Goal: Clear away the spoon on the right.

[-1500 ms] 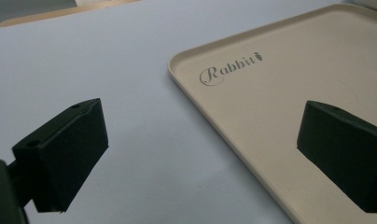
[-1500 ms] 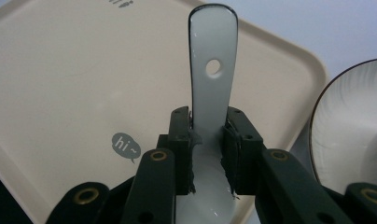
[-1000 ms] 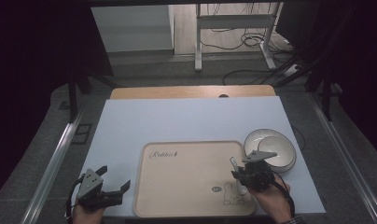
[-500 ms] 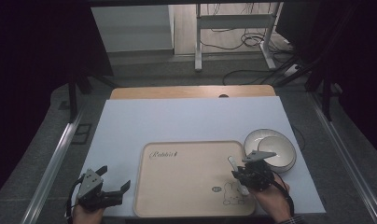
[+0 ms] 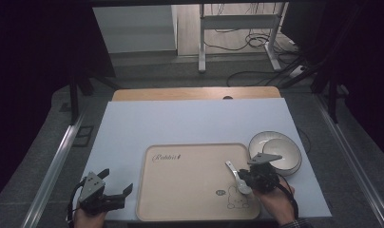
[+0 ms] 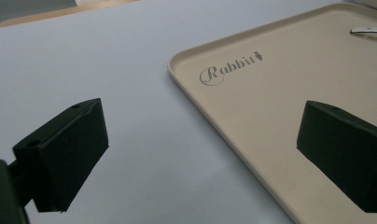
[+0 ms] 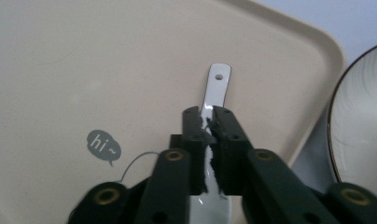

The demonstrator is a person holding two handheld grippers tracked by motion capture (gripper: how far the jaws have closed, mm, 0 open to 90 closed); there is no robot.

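A white ceramic spoon (image 5: 234, 175) (image 7: 214, 91) is over the right part of a beige tray (image 5: 180, 190) (image 7: 84, 70) printed "Rabbit". My right gripper (image 5: 244, 178) (image 7: 207, 122) is shut on the spoon's handle, whose holed end points away from the jaws. Whether the spoon rests on the tray or hangs just above it, I cannot tell. A white bowl (image 5: 275, 151) (image 7: 364, 121) stands on the table just right of the tray. My left gripper (image 5: 115, 186) (image 6: 200, 144) is open at the table's front left, beside the tray's left edge (image 6: 214, 116), with nothing between its jaws.
A pale blue-white mat (image 5: 190, 123) covers the table, with a wooden strip (image 5: 195, 93) at its far edge. Beyond the table are desk legs and cables on the floor (image 5: 247, 52). A metal rail (image 5: 52, 166) runs along the left side.
My right gripper has shifted slightly left and toward the front with the spoon in it. The left gripper has not moved.
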